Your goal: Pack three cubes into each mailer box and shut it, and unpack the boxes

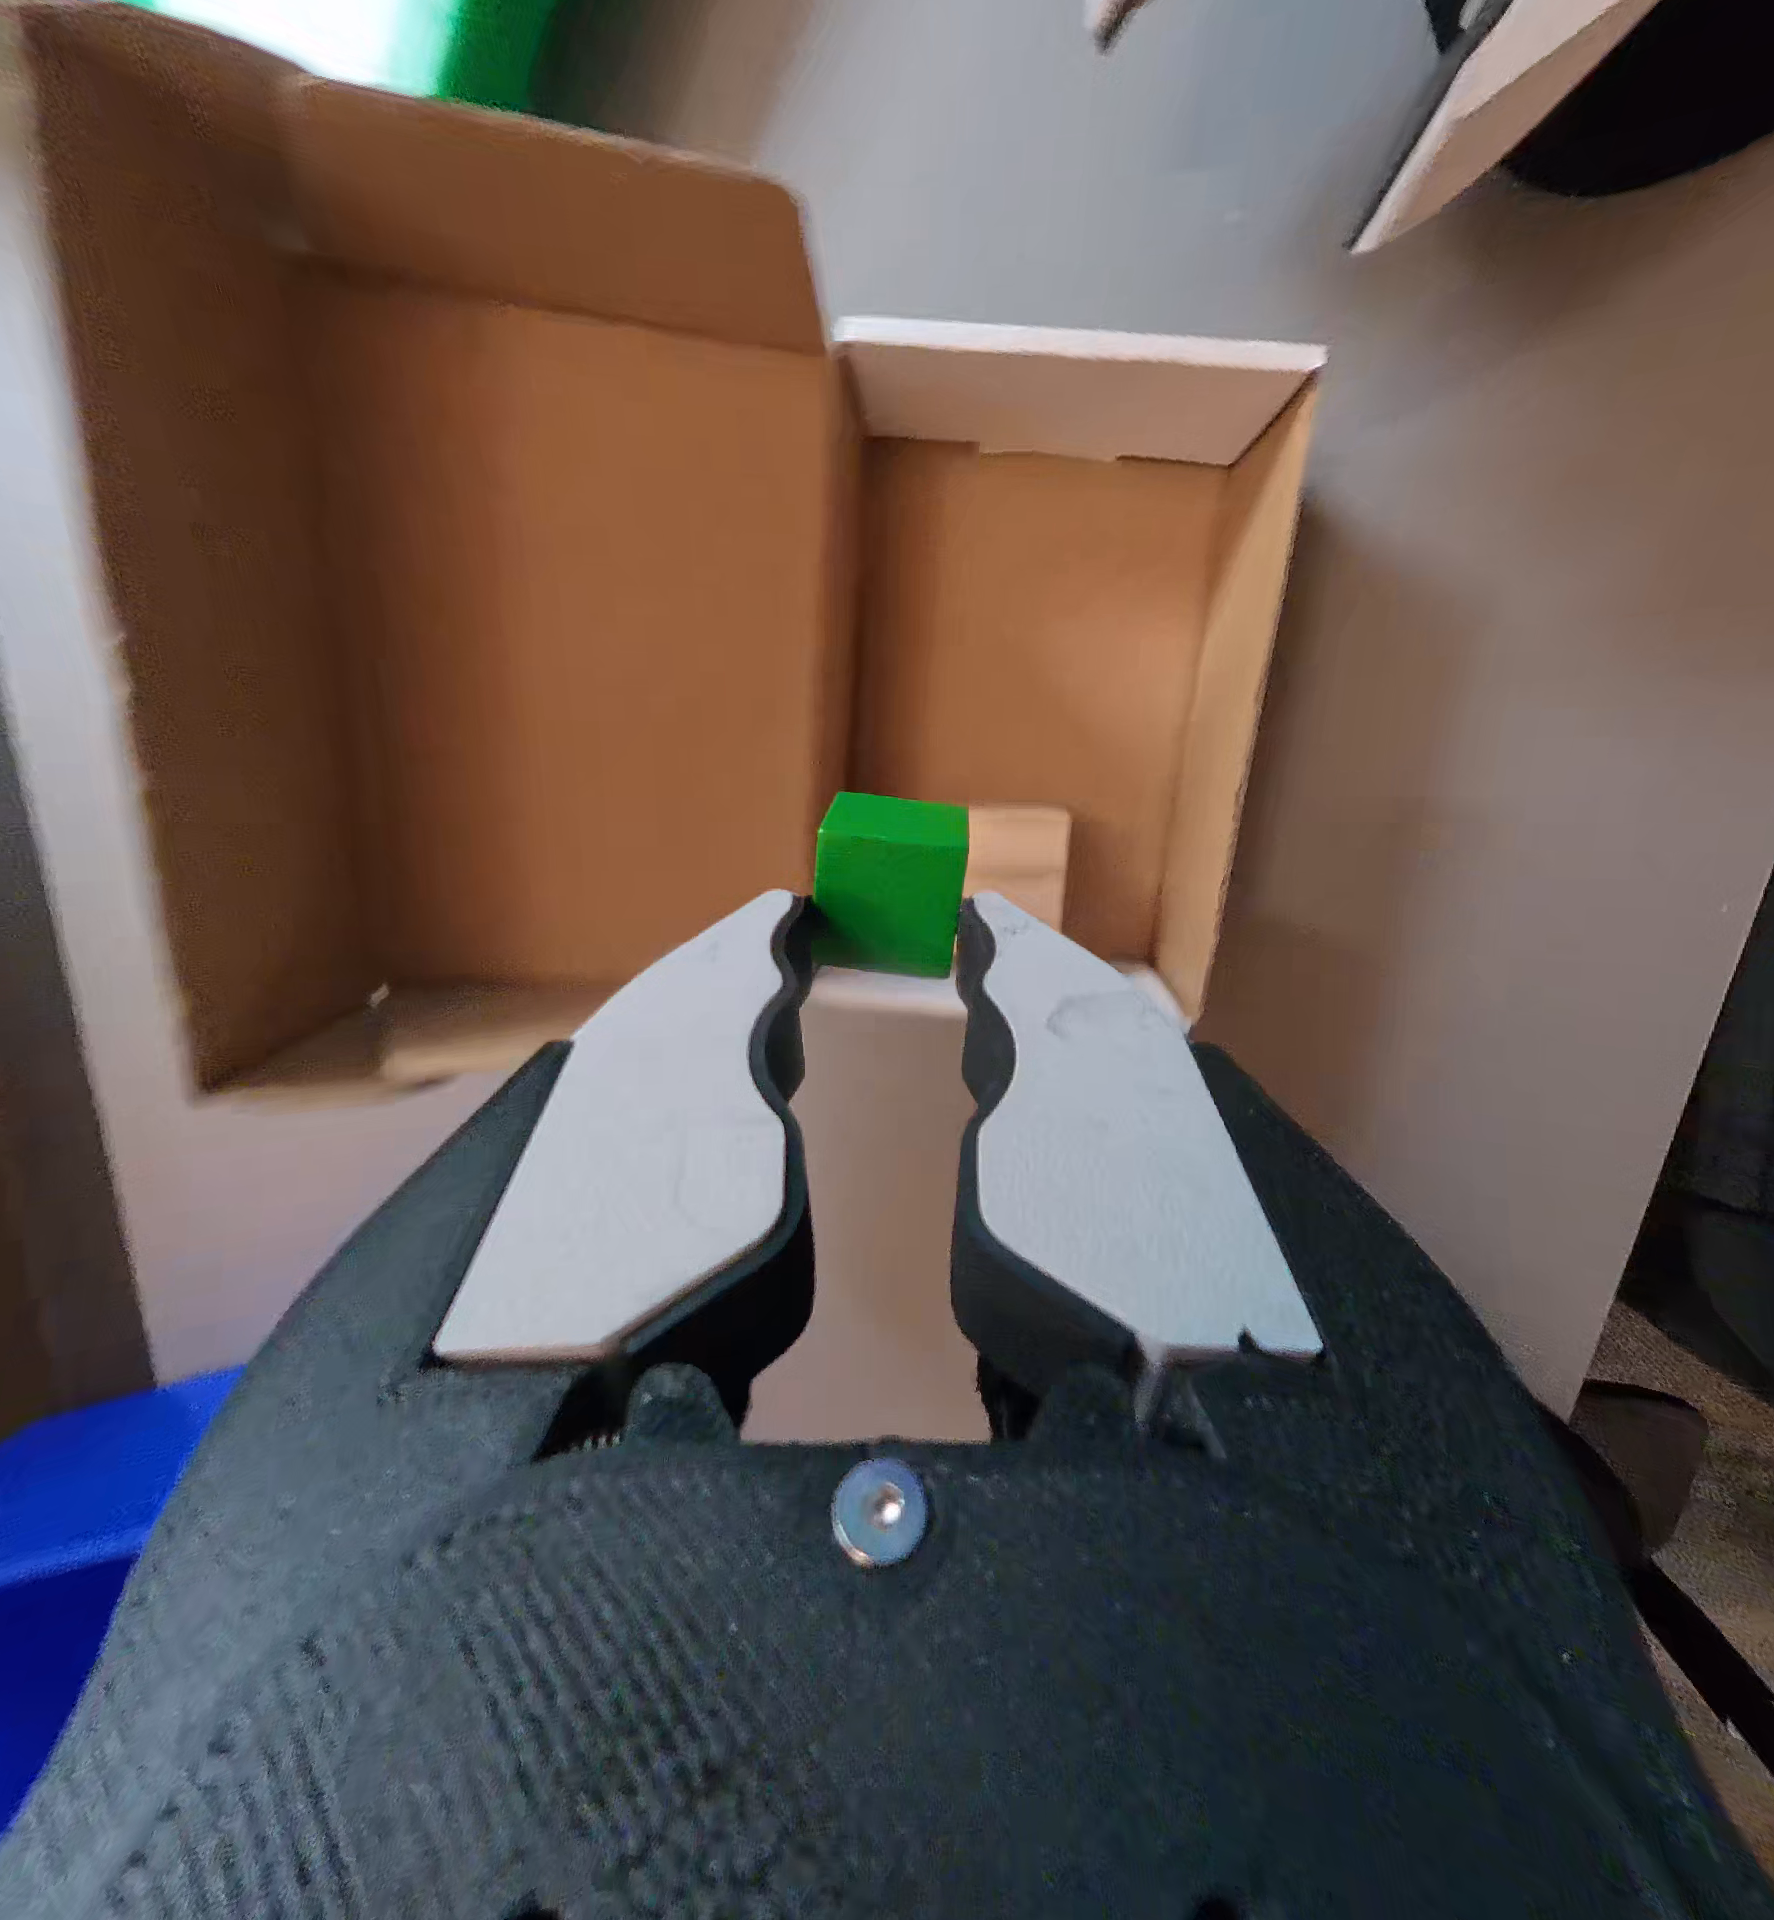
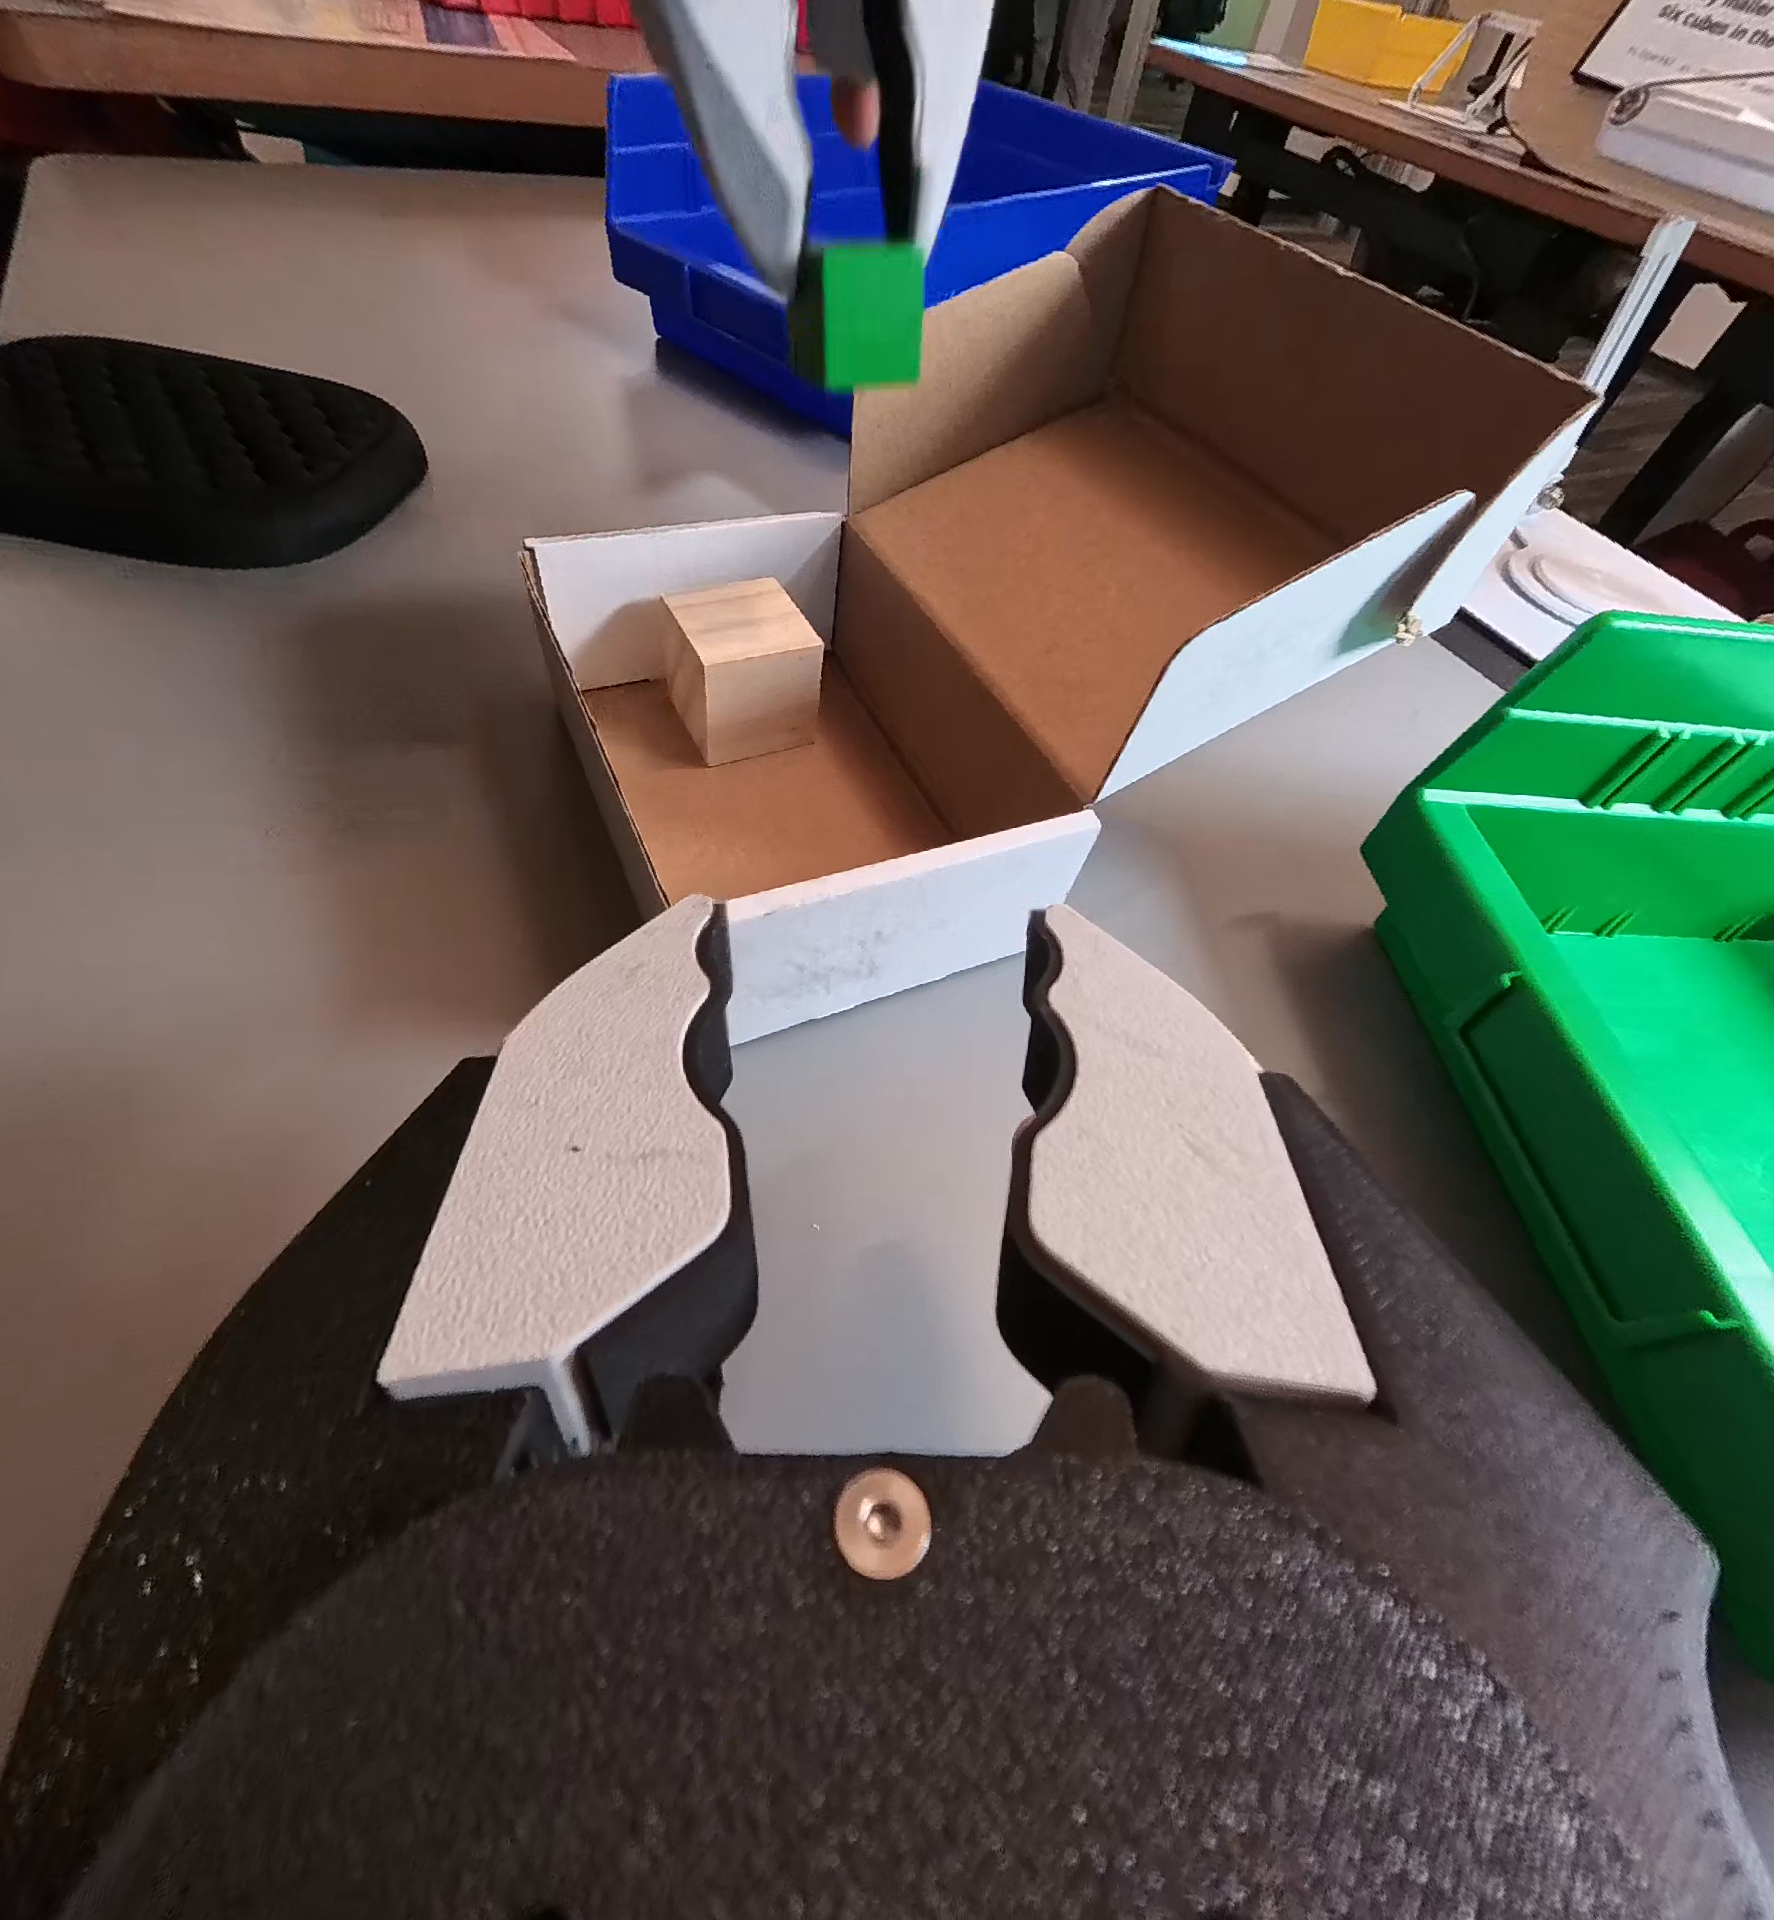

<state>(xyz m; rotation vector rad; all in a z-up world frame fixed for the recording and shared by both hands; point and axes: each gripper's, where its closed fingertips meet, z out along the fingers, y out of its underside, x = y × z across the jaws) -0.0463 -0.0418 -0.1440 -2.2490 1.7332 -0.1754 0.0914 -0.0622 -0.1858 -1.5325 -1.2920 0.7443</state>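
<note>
My left gripper is shut on a green cube and holds it in the air above the open mailer box. The same gripper shows from the front in the right wrist view, with the green cube over the box's back corner. A plain wooden cube stands inside the box near its far left wall; it also shows in the left wrist view. The box lid stands open to the right. My right gripper is open and empty, just in front of the box's near wall.
A blue bin stands behind the box and a green bin to its right. A black padded rest lies at the table's left. Another table with a yellow bin is farther back. Spacing between my two grippers at the tips: around 15 cm.
</note>
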